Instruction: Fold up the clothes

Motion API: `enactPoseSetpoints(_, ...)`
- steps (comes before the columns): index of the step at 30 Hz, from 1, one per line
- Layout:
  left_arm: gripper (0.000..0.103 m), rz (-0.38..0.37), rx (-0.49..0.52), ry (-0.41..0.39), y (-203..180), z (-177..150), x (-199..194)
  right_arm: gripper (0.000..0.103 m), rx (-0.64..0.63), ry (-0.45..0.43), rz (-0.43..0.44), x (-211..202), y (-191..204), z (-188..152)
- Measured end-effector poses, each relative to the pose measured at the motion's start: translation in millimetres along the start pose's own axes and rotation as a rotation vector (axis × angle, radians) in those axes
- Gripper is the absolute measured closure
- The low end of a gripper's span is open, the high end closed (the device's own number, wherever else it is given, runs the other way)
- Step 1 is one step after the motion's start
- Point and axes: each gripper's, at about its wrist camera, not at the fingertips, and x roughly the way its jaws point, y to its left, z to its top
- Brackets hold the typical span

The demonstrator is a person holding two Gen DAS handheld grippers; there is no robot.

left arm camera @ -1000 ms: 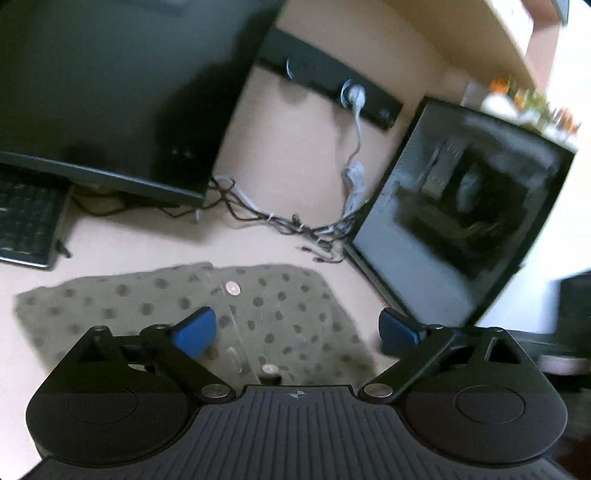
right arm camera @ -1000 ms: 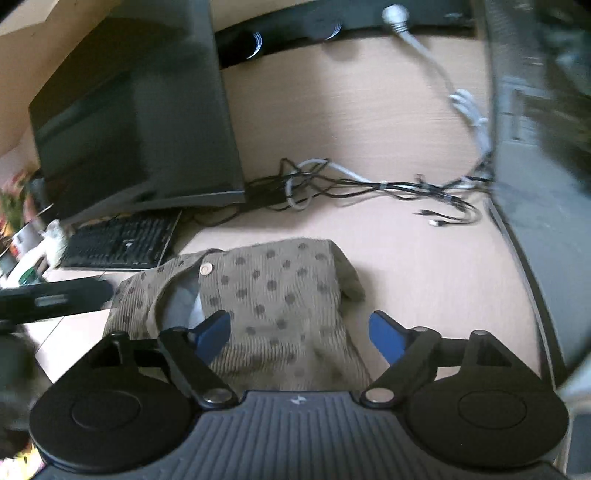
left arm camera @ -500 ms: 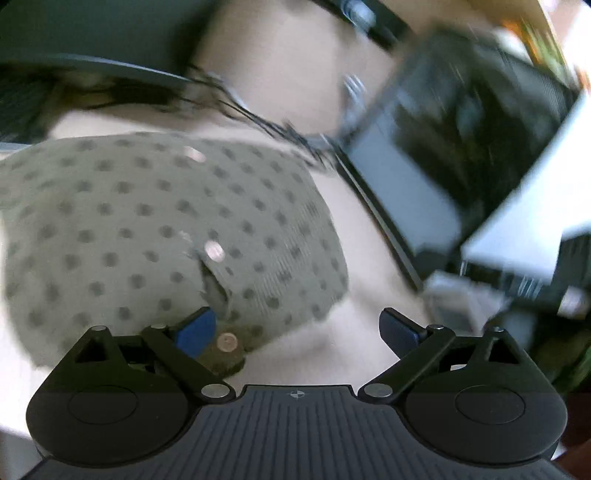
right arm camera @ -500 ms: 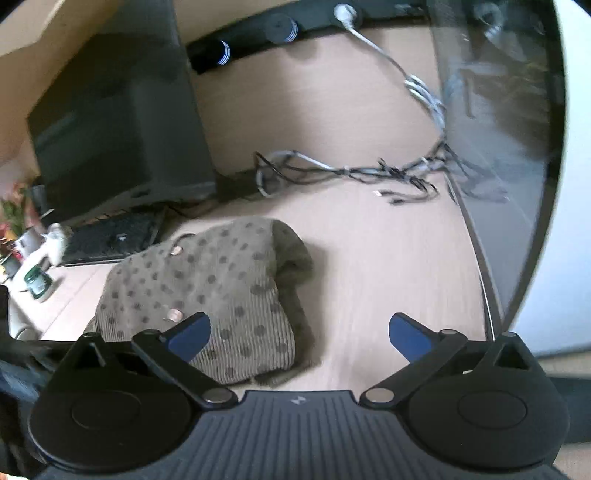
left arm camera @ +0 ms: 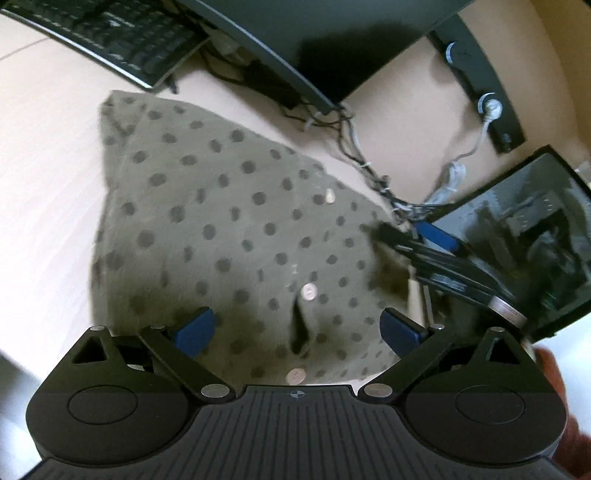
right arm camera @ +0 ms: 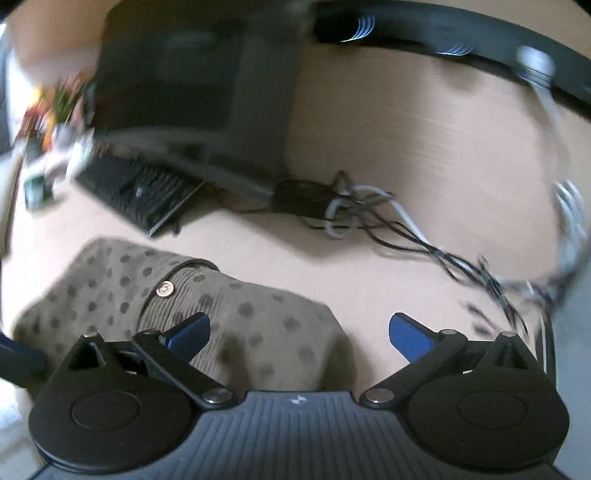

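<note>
The right wrist view is motion-blurred: the monitor point(right arm camera: 192, 85) and cables point(right arm camera: 406, 236) smear. Clutter point(right arm camera: 48, 122) at upper left is unreadable. In the left wrist view, the keyboard point(left arm camera: 110, 33) is cut by the top edge.

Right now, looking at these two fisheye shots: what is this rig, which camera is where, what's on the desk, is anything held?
No robot arm here. A person carries a hand-held gripper in each hand, and each has a camera looking forward along its two blue-tipped fingers.

The left view shows the left hand-held gripper, jaws wide apart over a brown polka-dot garment with buttons. The right hand-held gripper pokes in at that garment's far edge.

The right view shows the same garment, jaws wide apart, nothing gripped.

The garment lies on a light wooden desk, with a keyboard, a monitor and tangled cables behind it. Nothing is held.
</note>
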Motion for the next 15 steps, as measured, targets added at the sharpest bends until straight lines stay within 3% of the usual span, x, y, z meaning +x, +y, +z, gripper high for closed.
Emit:
enactPoseSetpoints(6, 0.004, -0.039, 0.022, 0.076, 23.6, 27.9, 23.6, 0.000, -0.140, 0.127, -0.098, 52.3, 16.6, 2.2)
enactPoseSetpoints(9, 0.004, -0.064, 0.081, 0.105, 24.8, 49.1, 37.7, 0.000, -0.085, 0.159, -0.157, 52.0, 9.3, -4.6)
enactPoseSetpoints(15, 0.004, -0.115, 0.192, 0.145, 3.5, 95.2, 85.1, 0.000, 0.196, 0.212, -0.331, 20.9, -13.4, -39.0)
